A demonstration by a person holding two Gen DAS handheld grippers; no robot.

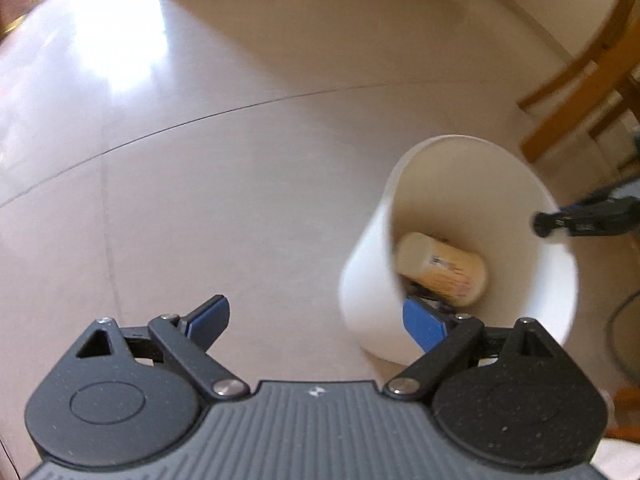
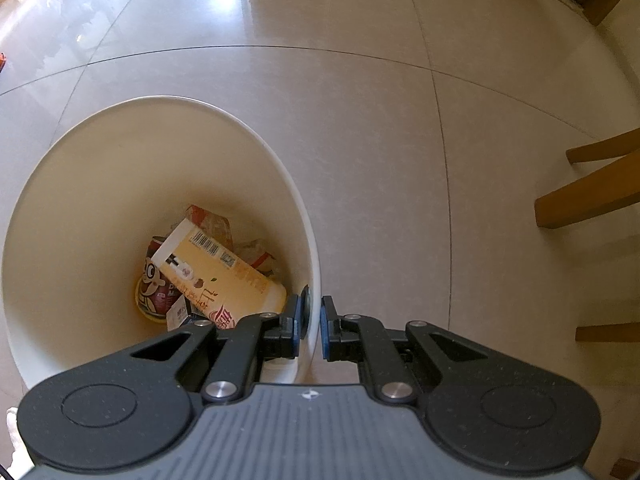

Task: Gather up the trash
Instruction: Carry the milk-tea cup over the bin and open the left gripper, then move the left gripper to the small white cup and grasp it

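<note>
Right gripper (image 2: 311, 322): clenched on the rim of the white bin (image 2: 100, 184), one blue pad inside the wall, the other outside; pointing steeply down.
Left gripper (image 1: 318, 320): released, jaws spread wide with nothing between them; only bare floor shows in the gap.
Left gripper's fingers (image 1: 424, 322): the right-hand blue pad overlaps the bin's (image 1: 368, 280) outer wall in the view; whether it touches cannot be told. The other pad is over the tiles, well apart from the bin.
Bin: stands on the floor, to the right of the left gripper's jaws; its far rim is met by the dark tip of the right gripper (image 1: 548, 224) in the left wrist view.
Yellow carton (image 2: 224, 268): lies tilted at the bottom of the bin, barcode upward, just left of the right gripper's inner pad; also seen from the left wrist (image 1: 444, 268).
Red can (image 2: 154, 284): beneath and left of the carton, cartoon face showing.
Wrappers (image 2: 212, 220): crumpled behind the carton, partly hidden.
Floor (image 2: 380, 140): pale glossy tiles with thin joints.
Wooden chair legs (image 2: 592, 196): to the right, well apart from the bin.
</note>
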